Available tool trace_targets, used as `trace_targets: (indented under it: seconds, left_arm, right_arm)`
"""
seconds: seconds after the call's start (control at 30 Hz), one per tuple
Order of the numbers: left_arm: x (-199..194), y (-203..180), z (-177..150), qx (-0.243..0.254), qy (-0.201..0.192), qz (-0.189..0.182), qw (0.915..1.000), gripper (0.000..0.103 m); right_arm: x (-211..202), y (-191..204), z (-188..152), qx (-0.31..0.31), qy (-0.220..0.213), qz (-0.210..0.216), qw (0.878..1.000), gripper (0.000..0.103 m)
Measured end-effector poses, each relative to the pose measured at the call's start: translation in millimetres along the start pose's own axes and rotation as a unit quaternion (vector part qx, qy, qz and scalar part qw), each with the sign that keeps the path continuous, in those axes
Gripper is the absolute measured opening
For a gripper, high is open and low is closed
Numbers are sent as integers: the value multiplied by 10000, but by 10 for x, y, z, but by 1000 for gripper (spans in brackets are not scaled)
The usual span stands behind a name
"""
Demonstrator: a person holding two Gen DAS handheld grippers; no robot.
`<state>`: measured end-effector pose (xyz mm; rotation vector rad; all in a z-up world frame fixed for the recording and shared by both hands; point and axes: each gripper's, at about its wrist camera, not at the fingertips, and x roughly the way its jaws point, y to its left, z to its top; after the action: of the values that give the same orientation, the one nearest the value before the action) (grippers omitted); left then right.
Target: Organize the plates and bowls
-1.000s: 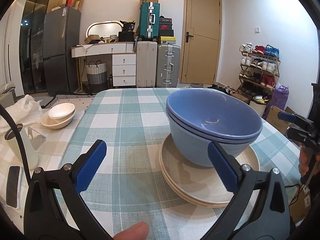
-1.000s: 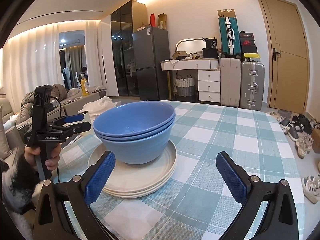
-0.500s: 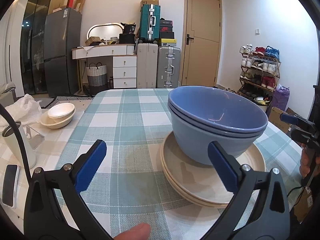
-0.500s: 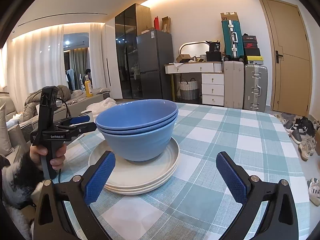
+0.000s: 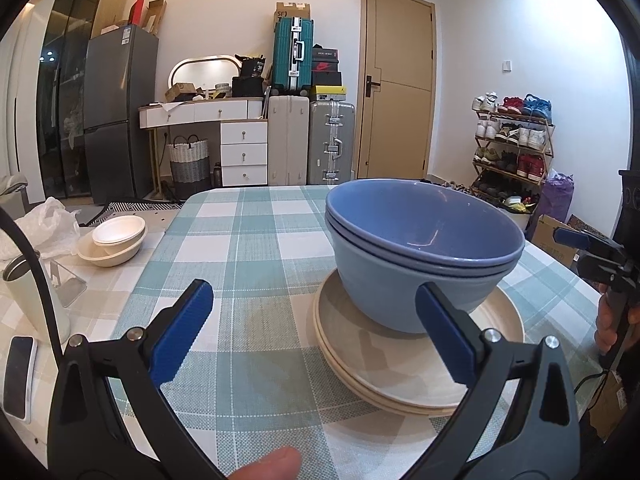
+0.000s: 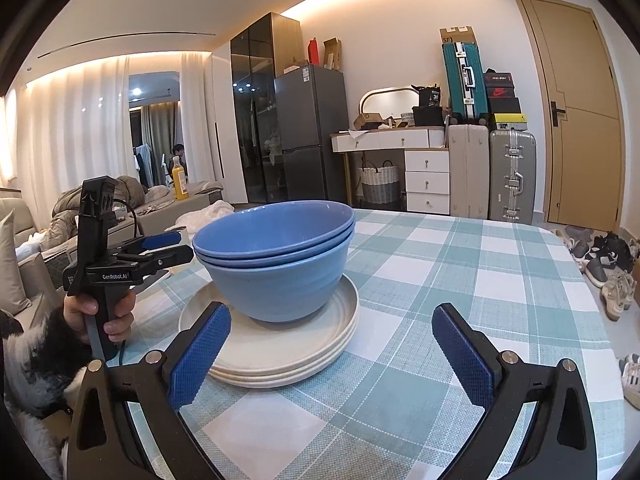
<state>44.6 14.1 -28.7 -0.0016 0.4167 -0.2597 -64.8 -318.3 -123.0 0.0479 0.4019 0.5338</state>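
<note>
Two bowls (image 5: 424, 256) (nested) on plates (image 5: 416, 364)

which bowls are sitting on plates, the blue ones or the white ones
The blue bowls: nested, resting on the cream plates. The white bowls sit off to the left, no plate under them.

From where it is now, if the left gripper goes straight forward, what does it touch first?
Probably the stacked blue bowls on the cream plates: the left gripper is open, and its right finger already overlaps them. Its left side faces only tablecloth. Depth is uncertain.
</note>
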Motion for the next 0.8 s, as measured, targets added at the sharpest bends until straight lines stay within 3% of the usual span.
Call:
trace_targets:
  seconds: [0.8]
  left_arm:
    - [-13, 16, 7, 9, -79, 6, 10000, 101]
  right_arm:
    - [-5, -43, -22, 64, -55, -12, 10000, 103]
